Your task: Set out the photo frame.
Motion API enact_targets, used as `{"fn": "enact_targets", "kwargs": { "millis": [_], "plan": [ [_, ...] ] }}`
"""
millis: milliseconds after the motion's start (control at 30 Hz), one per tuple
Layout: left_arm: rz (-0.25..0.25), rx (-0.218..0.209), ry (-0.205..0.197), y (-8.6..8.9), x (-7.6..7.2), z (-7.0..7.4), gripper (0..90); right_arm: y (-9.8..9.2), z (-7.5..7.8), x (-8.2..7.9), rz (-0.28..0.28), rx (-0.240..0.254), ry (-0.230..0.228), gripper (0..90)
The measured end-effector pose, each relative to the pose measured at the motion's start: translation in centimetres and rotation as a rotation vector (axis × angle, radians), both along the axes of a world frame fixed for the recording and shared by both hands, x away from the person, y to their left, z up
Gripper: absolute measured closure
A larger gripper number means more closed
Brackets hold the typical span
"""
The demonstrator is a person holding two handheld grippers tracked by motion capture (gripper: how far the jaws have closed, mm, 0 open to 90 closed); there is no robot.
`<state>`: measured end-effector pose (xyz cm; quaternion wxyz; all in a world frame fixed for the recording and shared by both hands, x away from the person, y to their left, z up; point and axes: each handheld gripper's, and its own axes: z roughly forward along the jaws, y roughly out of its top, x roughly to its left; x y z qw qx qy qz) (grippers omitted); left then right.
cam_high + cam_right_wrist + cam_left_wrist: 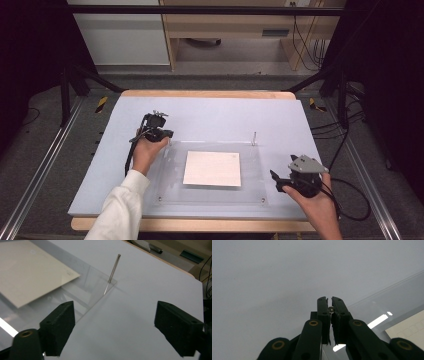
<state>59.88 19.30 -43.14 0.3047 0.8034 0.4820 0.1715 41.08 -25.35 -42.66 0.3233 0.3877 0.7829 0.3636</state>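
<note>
A clear acrylic plate (212,196) lies on the pale board, with a white paper sheet (212,168) under or in it. A thin metal pin (254,138) (113,268) stands upright at the plate's far right corner. At the far left corner my left gripper (169,139) (329,301) is shut on the shiny head of a second small metal pin (331,309). Off the plate's right edge, my right gripper (275,181) (116,322) stands open with nothing between its jaws, and the upright pin is well ahead of it.
The pale blue-grey board (210,115) covers a wooden table top (200,94). Metal rails run along both sides, and cables (350,200) lie on the floor at the right. A desk and cabinet stand beyond the far edge.
</note>
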Motion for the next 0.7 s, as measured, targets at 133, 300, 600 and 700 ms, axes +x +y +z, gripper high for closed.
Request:
{"fn": "enact_targets", "kwargs": {
  "millis": [133, 300, 600, 700],
  "plan": [
    [0.004, -0.002, 0.0, 0.0, 0.0, 0.0, 84.9, -0.5, -0.6, -1.5, 0.01, 0.001, -0.011, 23.0],
    [0.003, -0.003, 0.003, 0.0, 0.0, 0.0, 84.8, -0.8, -1.9, -4.1, 0.044, -0.053, -0.012, 28.3],
    [0.006, -0.002, 0.003, -0.1, -0.1, -0.1, 84.8, -0.7, -3.6, -5.6, 0.078, -0.118, 0.031, 33.4],
    [0.005, -0.001, 0.004, -0.1, 0.0, -0.1, 84.8, -0.8, -4.2, -5.8, 0.091, -0.128, 0.043, 34.2]
  ]
}}
